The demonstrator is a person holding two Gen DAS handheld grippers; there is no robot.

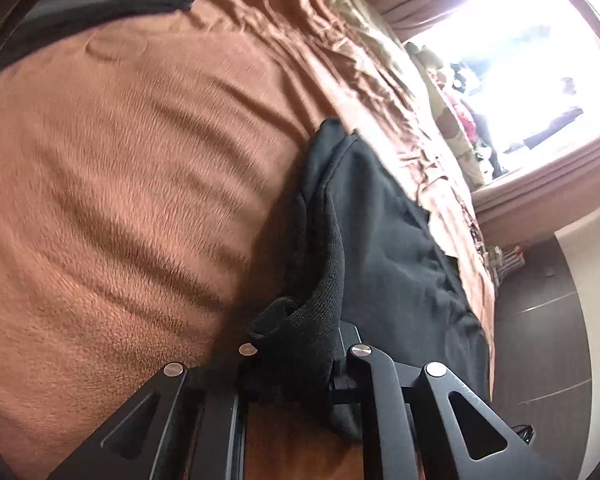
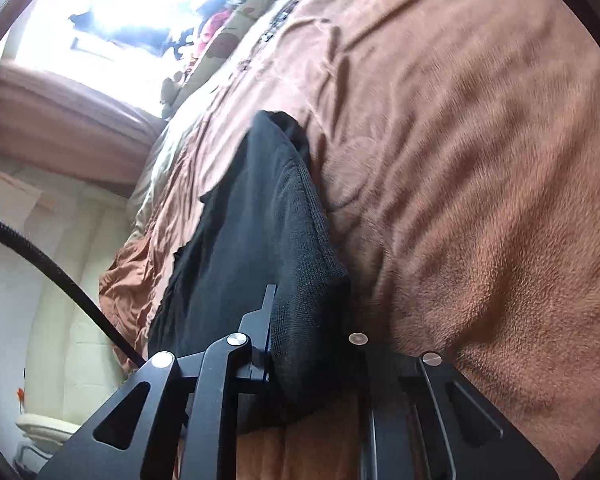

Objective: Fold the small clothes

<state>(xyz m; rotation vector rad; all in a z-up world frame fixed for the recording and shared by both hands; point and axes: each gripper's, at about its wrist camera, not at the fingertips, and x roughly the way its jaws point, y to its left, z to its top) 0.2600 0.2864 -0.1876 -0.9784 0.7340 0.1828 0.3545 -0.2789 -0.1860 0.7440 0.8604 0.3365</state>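
Brown fleece blanket [image 1: 132,184] covers the bed under both of my tools, rumpled into soft ridges, with a bright window [image 1: 532,52] and a pinkish curtain [image 2: 68,128] at the far end. My left tool [image 1: 296,364] is pinched on the ribbed knit edge of a black garment [image 1: 376,232], the cloth bunched between the fingers and rising off the blanket. My right tool [image 2: 312,344] grips the same black garment [image 2: 260,232] at another ribbed edge, fingers pressed together on the fabric. Between the two grips the garment runs away from me toward the window, partly lifted and partly lying on the blanket. At the top left of the left wrist view a stack of folded dark and grey clothes [image 1: 100,0] sits on the bed, well apart from the garment. A black cable [image 2: 48,268] curves across the left of the right wrist view, beside the pale wall.
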